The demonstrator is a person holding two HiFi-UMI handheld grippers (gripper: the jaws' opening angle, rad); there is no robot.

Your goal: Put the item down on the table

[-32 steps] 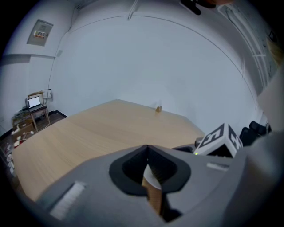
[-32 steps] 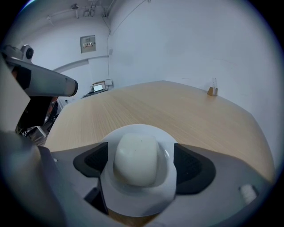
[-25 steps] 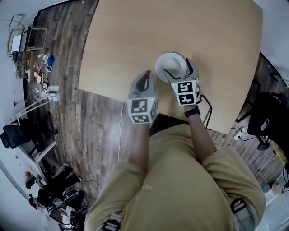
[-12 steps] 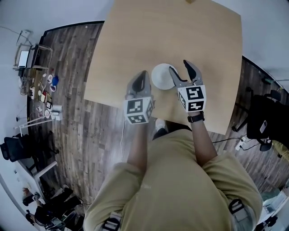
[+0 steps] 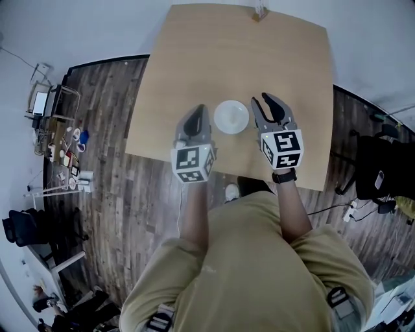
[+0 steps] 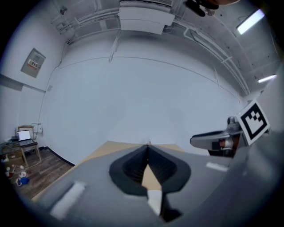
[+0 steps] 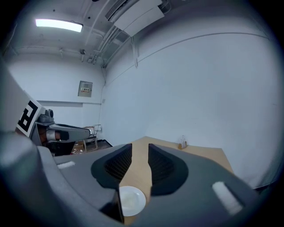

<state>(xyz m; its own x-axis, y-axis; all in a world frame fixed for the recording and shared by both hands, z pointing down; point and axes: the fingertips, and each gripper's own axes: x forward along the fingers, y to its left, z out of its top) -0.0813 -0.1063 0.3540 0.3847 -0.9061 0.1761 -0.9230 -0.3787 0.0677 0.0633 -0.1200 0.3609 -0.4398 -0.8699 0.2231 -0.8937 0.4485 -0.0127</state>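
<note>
The round white plate (image 5: pixel 231 117) lies flat on the light wooden table (image 5: pixel 227 58). It sits between the 2 tongs and touches neither of them. The left tongs (image 5: pixel 200 110) are just to its left, and the right tongs (image 5: pixel 262 102) are just to its right.

The left tongs are squeezed tight, tip against tip, with nothing in them. The right tongs are let go, with a clear gap between the 2 jaws and nothing in it. In the right gripper view the plate shows low down, under the gap, on the table top.

1 small stand (image 5: pixel 260 11) is at the far edge of the table, well away from both tongs. I cannot tell what is in it. The rest of the table past the plate is bare wood, so there is lots of room ahead of the tongs.

The left tongs hang close to the left edge of the table. The near edge is just behind both tongs, by the person's tan shirt (image 5: pixel 246 272). Past the edges is dark wooden floor (image 5: pixel 97 181). A cluttered desk (image 5: pixel 52 110) stands far off to the left, and a black chair (image 5: pixel 382 172) far off to the right.
</note>
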